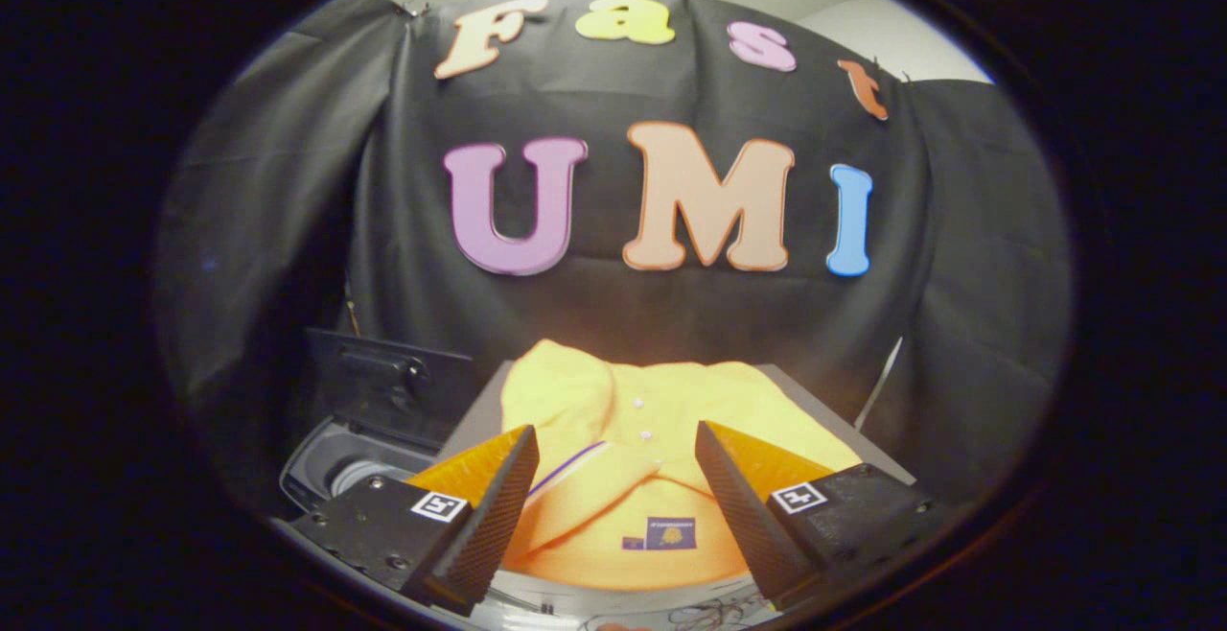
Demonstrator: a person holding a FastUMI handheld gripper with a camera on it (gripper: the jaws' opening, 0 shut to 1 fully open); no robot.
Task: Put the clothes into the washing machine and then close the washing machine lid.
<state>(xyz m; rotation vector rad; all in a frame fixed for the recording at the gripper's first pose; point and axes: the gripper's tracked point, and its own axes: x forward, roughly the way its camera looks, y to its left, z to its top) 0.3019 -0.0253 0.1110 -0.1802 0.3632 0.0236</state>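
**— Where's the garment?**

— The yellow polo shirt (633,420) lies folded on a grey stand (815,396), right of the open washing machine (335,468). My gripper (613,449) hovers over it, fingers spread wide, gripping nothing.

**— Risks?**

— I might pinch just one layer, so it unfolds and drapes over the tub rim. The raised lid (383,382) could snag it too.

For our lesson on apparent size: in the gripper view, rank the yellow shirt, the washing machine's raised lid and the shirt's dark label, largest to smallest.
1. Yellow shirt, between and beyond the open gripper.
2. Raised lid, partly hidden, so its rank is unsure.
3. Dark label, clearly smallest.
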